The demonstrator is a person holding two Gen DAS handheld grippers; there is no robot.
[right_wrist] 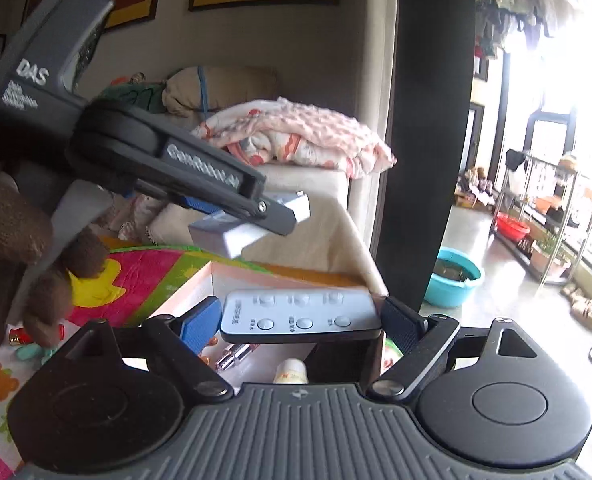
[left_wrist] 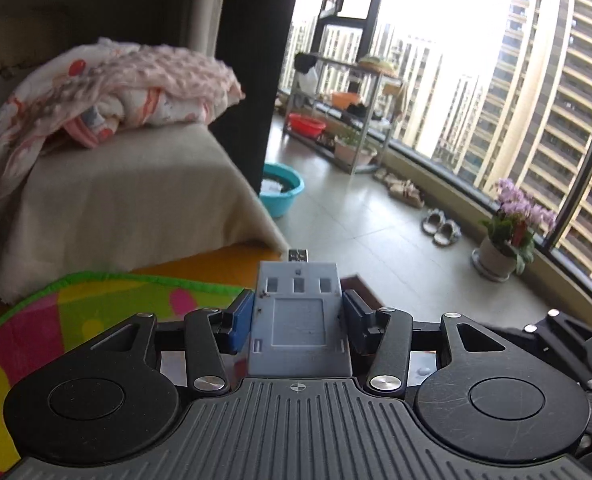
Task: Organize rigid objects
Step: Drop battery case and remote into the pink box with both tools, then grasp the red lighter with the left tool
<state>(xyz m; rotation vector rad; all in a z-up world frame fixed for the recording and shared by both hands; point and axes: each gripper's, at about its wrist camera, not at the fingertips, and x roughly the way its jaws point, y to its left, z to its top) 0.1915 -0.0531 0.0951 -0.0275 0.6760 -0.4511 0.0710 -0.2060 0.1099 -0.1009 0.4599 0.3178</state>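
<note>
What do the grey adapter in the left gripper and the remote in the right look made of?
Adapter: looks like hard matte grey plastic, with moulded square recesses and a metal plug at its tip. Remote: likely smooth light-grey plastic over a dark base, with a slight sheen; its round buttons could be rubber or plastic.

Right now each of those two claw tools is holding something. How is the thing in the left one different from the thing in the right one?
The grey adapter in the left gripper is a plain boxy block with a metal plug sticking out of its front; the remote in the right gripper is a flat slab with two rows of round buttons. The adapter is narrow, so its jaws sit close; the remote lies crosswise, spreading its jaws wide. Both are pale grey, hard, and clamped between blue pads.
</note>
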